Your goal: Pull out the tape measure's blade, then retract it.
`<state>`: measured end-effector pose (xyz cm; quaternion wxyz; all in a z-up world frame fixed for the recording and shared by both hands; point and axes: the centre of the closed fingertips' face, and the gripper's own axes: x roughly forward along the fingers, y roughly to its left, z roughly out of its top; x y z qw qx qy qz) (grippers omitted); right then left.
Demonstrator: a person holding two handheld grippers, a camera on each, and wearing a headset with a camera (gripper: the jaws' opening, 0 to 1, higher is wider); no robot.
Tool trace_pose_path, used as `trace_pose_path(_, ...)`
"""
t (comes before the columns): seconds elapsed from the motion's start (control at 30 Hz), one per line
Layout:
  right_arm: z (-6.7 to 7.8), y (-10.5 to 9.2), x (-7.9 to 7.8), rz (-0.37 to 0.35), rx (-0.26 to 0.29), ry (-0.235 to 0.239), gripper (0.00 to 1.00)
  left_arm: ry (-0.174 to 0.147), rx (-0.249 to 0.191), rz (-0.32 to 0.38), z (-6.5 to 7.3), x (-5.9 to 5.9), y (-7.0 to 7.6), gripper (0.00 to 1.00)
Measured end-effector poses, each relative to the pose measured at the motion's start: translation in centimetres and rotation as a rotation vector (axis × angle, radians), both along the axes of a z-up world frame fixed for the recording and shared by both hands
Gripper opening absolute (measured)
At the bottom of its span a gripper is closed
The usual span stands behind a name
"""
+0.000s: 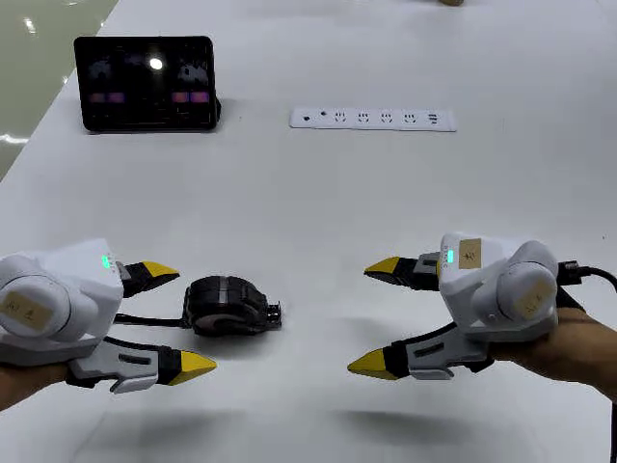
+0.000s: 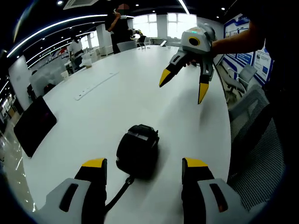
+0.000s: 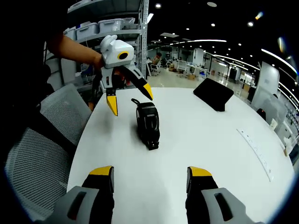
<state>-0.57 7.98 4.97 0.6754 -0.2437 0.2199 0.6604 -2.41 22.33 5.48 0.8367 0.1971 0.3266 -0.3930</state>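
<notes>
A black tape measure (image 1: 228,306) lies on the white table (image 1: 318,203), its blade tab pointing right and a black wrist strap trailing left. My left gripper (image 1: 186,319) is open, its yellow-tipped jaws level with the case's left end and not touching it. In the left gripper view the tape measure (image 2: 138,148) sits just ahead of my open left gripper (image 2: 145,164). My right gripper (image 1: 378,316) is open too, a short way right of the tab. The right gripper view has the tape measure (image 3: 148,123) well ahead of the right gripper (image 3: 149,171).
A dark tablet (image 1: 146,83) stands propped at the far left of the table. A white power strip (image 1: 372,119) lies at the far centre. A mesh office chair (image 3: 42,140) stands beside the table edge. People stand far off in the room.
</notes>
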Motion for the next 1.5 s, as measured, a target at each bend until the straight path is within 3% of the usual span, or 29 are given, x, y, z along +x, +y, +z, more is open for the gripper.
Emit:
trace_pose_path(0.7, -1.9, 4.8, 0.9, 0.157, 0.014, -0.018, 0.40, 0.031, 0.076, -0.124, -2.2, 1.6, -0.4, 0.42)
trace_pose_path(1.33, -5.2, 8.4, 1.2, 0.266, -0.033, -0.027, 0.15, 0.056, 0.111, -0.210, -3.8, 2.4, -0.4, 0.31)
trace_pose_path(1.5, -6.1, 8.8, 0.9, 0.289, -0.053, -0.019, 0.14, 0.062, 0.118, -0.235, -4.0, 2.5, -0.6, 0.29)
